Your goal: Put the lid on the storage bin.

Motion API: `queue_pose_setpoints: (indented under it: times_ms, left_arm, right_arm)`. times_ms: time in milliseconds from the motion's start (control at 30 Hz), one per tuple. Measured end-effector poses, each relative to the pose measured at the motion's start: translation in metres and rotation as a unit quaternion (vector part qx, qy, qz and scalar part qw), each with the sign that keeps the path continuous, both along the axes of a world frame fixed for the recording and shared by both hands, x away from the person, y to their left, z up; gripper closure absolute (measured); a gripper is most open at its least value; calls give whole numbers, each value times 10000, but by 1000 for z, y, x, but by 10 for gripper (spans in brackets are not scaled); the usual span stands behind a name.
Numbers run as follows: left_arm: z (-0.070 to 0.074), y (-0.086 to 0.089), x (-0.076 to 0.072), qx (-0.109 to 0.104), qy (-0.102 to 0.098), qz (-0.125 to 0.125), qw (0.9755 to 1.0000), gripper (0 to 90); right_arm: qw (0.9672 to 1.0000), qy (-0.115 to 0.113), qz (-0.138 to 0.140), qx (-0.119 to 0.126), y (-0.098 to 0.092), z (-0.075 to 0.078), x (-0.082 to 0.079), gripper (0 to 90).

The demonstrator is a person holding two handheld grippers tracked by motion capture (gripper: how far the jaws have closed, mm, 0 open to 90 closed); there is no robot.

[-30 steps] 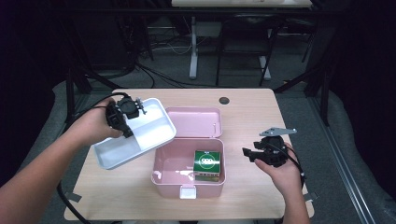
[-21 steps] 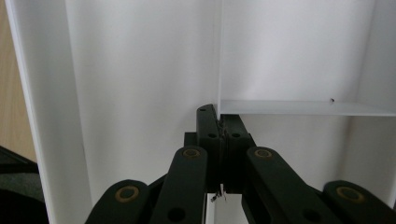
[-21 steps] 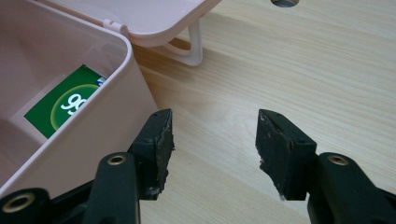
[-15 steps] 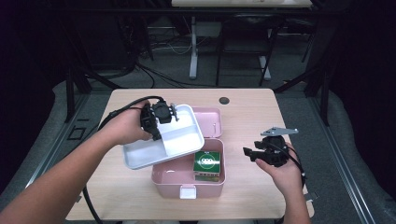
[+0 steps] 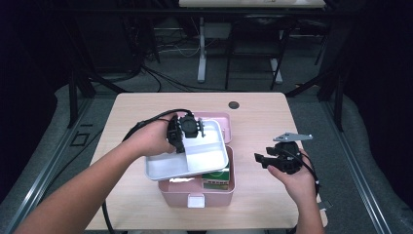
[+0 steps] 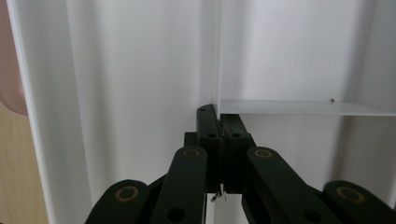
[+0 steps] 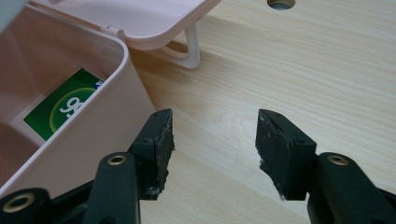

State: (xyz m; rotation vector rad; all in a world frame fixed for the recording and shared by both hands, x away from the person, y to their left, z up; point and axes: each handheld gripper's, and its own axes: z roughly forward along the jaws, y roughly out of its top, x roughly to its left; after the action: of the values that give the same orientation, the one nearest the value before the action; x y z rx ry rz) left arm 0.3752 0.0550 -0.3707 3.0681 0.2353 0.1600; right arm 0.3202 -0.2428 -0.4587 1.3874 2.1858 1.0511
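Step in hand: seating white divided plastic tray (image 5: 195, 157) into pink plastic box (image 5: 214, 187). Left claw (image 5: 191, 131) clenched on tray divider, tray hovering over box, overhanging at nine o'clock. Right claw (image 5: 263, 159) released, at three o'clock. Next: shift toward three o'clock, level, lower.

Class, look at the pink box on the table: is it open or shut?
Open. The pink box has its lid swung back, and a green packet shows inside; the white tray is held over it.

My left tool (image 5: 187, 130) and right tool (image 5: 277, 158): black linked jaws with brass-coloured pivot pins, trailing black cables; grey triangular plate on the right one.
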Motion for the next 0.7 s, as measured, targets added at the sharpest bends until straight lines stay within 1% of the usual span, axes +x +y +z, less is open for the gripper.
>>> queue_pose_setpoints:
  times_ms: [67, 200, 267, 333, 367, 433, 467, 500, 533, 633, 700]
  left_arm:
    - [-3, -4, -1, 1, 38, -66, 10000, 891]
    - [-8, -12, -2, -36, 38, -211, 9998, 891]
    - [-11, -17, -3, -15, 110, -327, 9994, 891]
    - [-15, -20, -5, 21, 101, -463, 9989, 891]
    - [-16, -22, -6, 10, 129, -518, 9986, 891]
    - [-18, -25, -7, -2, 144, -578, 9982, 891]
    - [-20, -27, -8, -8, 186, -589, 9981, 891]
    - [-22, -27, -8, 2, 184, -623, 9979, 891]
    - [-23, -28, -8, 37, 190, -648, 9977, 891]
    - [-28, -29, -9, 9, 211, -661, 9976, 891]
    - [-32, -30, -9, -8, 278, -675, 9973, 891]
  right_arm:
    - [10000, 25, 22, 23, -1, 0, 0, 462]
    - [10000, -7, -20, 36, -1, 0, 0, 462]
    - [10000, 4, -1, 43, -2, 1, 0, 463]
    - [10000, -21, -21, 59, -2, 0, 0, 463]
    - [10000, -16, -31, 59, -2, 1, 0, 462]
    - [10000, -33, -38, 59, -3, 1, 0, 463]
    - [10000, -21, -23, 56, -3, 1, 0, 463]
    - [10000, -5, -10, 53, -4, 1, 0, 463]
    - [9999, -38, -15, 93, -4, 1, 0, 463]
    - [9999, -75, -46, 83, -4, 1, 0, 463]
    - [10000, -62, -44, 65, -4, 1, 0, 463]
